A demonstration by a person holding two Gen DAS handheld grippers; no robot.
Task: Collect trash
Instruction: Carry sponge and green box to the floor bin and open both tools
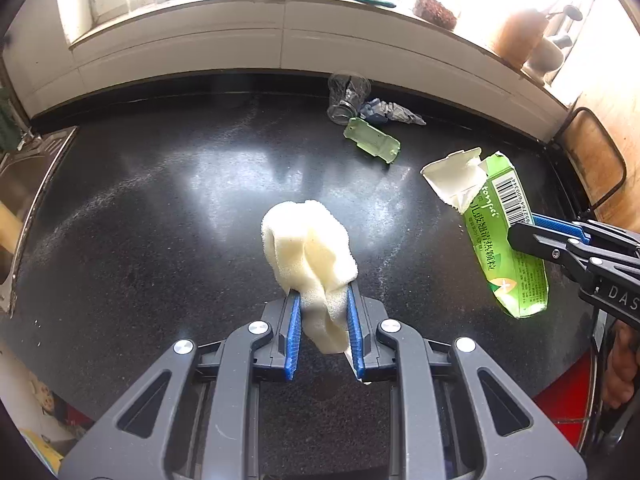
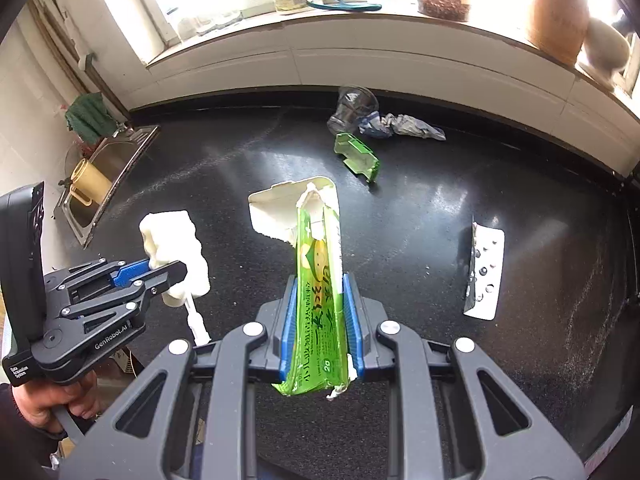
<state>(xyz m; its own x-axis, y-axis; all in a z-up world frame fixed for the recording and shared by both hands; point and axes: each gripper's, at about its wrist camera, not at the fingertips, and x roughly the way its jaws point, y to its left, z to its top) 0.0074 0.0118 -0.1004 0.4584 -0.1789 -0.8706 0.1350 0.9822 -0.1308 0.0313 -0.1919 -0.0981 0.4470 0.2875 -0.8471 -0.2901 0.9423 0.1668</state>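
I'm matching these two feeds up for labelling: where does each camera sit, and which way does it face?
Left wrist: on the left gripper, facing down-forward over the black counter; its jaws clamp a foam piece.
Right wrist: on the right gripper, same heading; its jaws clamp a green carton; a hand shows.
Shared: counter, window sill, each other's gripper.

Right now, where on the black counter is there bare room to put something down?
The middle of the counter is bare, between the sink and the green tray. It is crowded by the back wall: plastic cup, crumpled wrapper. A blister pack lies on the right.
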